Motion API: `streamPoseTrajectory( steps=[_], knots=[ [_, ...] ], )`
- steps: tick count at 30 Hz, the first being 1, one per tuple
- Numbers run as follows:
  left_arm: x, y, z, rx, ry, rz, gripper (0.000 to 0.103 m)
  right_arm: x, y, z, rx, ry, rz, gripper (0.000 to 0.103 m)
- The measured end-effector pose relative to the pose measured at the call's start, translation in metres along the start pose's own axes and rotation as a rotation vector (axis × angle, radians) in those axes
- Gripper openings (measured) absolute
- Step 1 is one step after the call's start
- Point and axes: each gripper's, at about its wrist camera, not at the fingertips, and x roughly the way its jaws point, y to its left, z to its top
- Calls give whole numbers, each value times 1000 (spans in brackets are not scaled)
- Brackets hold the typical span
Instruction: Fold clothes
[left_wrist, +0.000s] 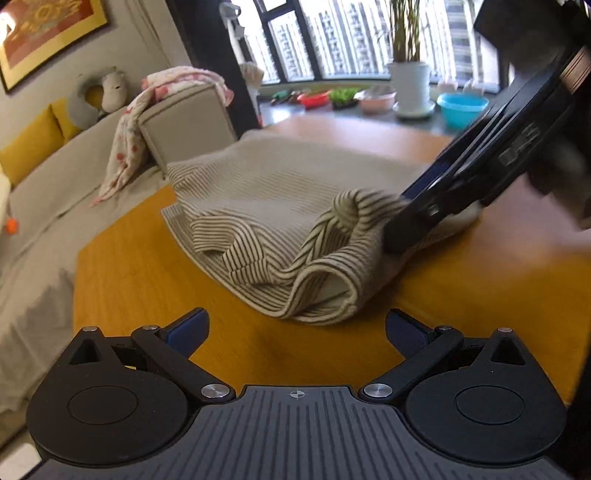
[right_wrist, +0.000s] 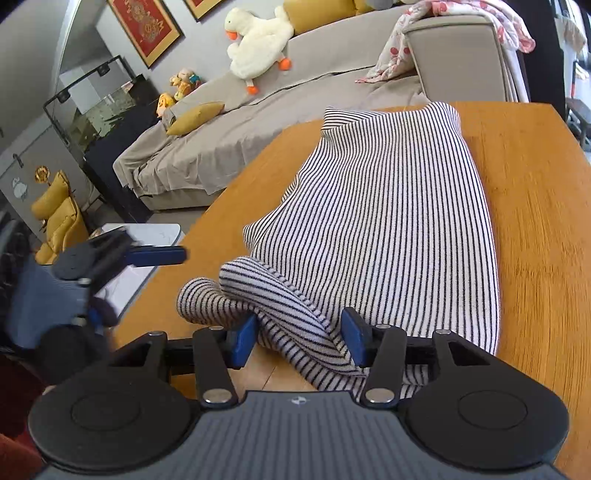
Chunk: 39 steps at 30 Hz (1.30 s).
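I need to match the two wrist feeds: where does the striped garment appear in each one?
Left wrist: striped garment lies mid-frame on the wooden table, the right gripper at its right end.
Right wrist: it runs from centre down between the gripper's fingers.
Shared landmark: floral blanket on the sofa arm.

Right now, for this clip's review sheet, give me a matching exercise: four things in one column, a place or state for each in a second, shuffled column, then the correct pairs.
Things:
1. striped garment
2. left gripper
3. right gripper
4. plush duck

Places or states:
A. lying on the sofa
B. jaws wide apart, nothing between them
C. bunched on the wooden table
D. jaws around a fold of striped cloth

Pairs: 1-C, 2-B, 3-D, 4-A
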Motion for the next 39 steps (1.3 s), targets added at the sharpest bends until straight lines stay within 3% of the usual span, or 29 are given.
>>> streamPoseTrajectory(
  steps=[2, 4, 7, 10, 15, 18, 20, 21, 23, 25, 28, 30, 33, 36, 39],
  knots=[
    [11, 1, 4, -28, 4, 52, 103, -3, 15, -9, -137, -22, -64, 50],
    [12, 11, 9, -119, 1, 42, 103, -7, 31, -17, -274, -44, -129, 51],
    [6, 26, 13, -249, -6, -3, 103, -12, 53, -30, -480, -78, -225, 72],
    [6, 33, 15, -310, 0, -26, 103, -6, 68, -59, -765, -111, -380, 76],
    [8, 36, 13, -326, 22, -36, 103, 14, 68, -77, -906, -147, -501, 76],
    [11, 40, 11, -352, 29, -64, 103, 25, 67, -77, -972, -154, -568, 66],
    [10, 45, 7, -390, 26, -100, 103, 30, 68, -75, -986, -126, -558, 39],
    [9, 50, 3, -415, 29, -131, 103, 32, 69, -75, -999, -115, -554, 32],
    [5, 62, -7, -473, 46, -217, 103, 36, 72, -76, -1024, -101, -552, 28],
    [3, 74, -20, -532, 85, -360, 103, 41, 75, -77, -1050, -87, -550, 27],
    [-11, 88, -32, -582, 35, -494, 103, 42, 76, -76, -1058, -70, -544, 26],
    [-32, 93, -27, -556, -63, -462, 103, 45, 78, -76, -1072, -58, -545, 25],
    [-54, 95, 0, -484, -172, -279, 103, 43, 82, -79, -1083, -40, -536, 25],
    [-44, 89, 31, -428, -202, -175, 103, 39, 86, -80, -1106, -4, -519, 24],
    [-17, 70, 44, -336, -154, -161, 103, 22, 92, -89, -1140, 40, -509, 24]
  ],
)
